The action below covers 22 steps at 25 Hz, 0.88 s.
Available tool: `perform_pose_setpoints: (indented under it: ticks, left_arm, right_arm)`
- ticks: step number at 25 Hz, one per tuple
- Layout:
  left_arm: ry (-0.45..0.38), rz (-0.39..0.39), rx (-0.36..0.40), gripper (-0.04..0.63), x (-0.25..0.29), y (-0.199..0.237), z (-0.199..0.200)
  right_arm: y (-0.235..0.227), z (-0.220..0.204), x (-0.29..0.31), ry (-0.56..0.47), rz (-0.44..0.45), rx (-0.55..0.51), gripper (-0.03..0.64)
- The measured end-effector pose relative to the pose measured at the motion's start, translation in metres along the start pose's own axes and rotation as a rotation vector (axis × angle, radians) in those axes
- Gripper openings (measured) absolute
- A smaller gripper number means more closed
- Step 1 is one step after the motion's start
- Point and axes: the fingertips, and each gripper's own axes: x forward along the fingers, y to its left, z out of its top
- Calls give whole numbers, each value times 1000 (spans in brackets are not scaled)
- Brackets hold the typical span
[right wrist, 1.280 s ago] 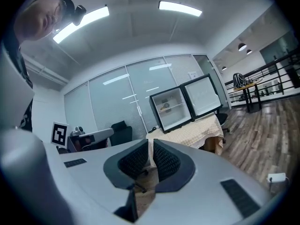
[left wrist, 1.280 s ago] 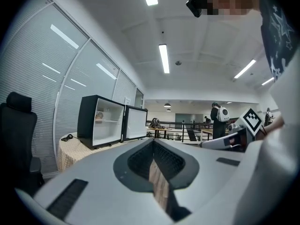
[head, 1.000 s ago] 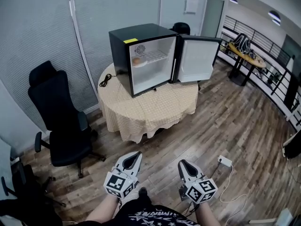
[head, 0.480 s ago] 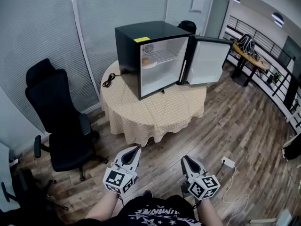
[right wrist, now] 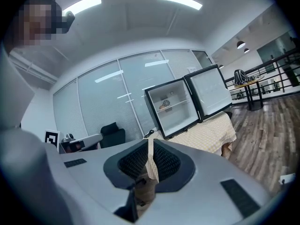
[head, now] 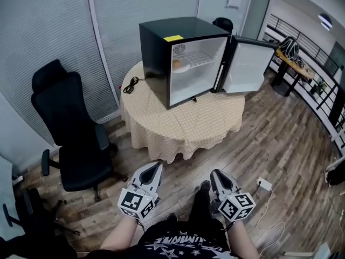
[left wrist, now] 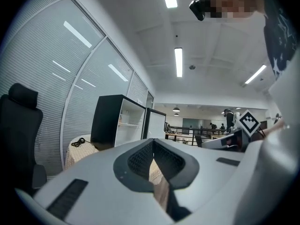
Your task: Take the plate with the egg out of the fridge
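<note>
Head view has the left gripper (head: 155,169) and right gripper (head: 217,175) low in frame, jaws pressed together on nothing. Well ahead of both, on the table (head: 183,131), the open fridge (head: 159,47) holds the plate (head: 180,67) on its upper shelf. The plate is tiny and half cut off by the fridge wall, and the egg (head: 176,63) is only an orange blob.

The head view looks steeply down from above, well back from the fridge (head: 186,58) on the table (head: 183,125). Both gripper views sit low, side by side, facing roughly level toward that same fridge and table, far off
</note>
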Motion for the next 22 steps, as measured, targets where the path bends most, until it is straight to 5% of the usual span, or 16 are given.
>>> perform_pose_setpoints:
  ticks: [4,10,22]
  left_arm:
    - [15,27,42,8,-2,8,0]
    - [20,98,-29,8,5,37,1]
    - [51,141,20,8,78,56,-5]
  right_arm:
    - [-2,1,17,0,24,19,46]
    - [-12,10,46,2,48,50,46]
    - [-69,33,108,19,88,82,46]
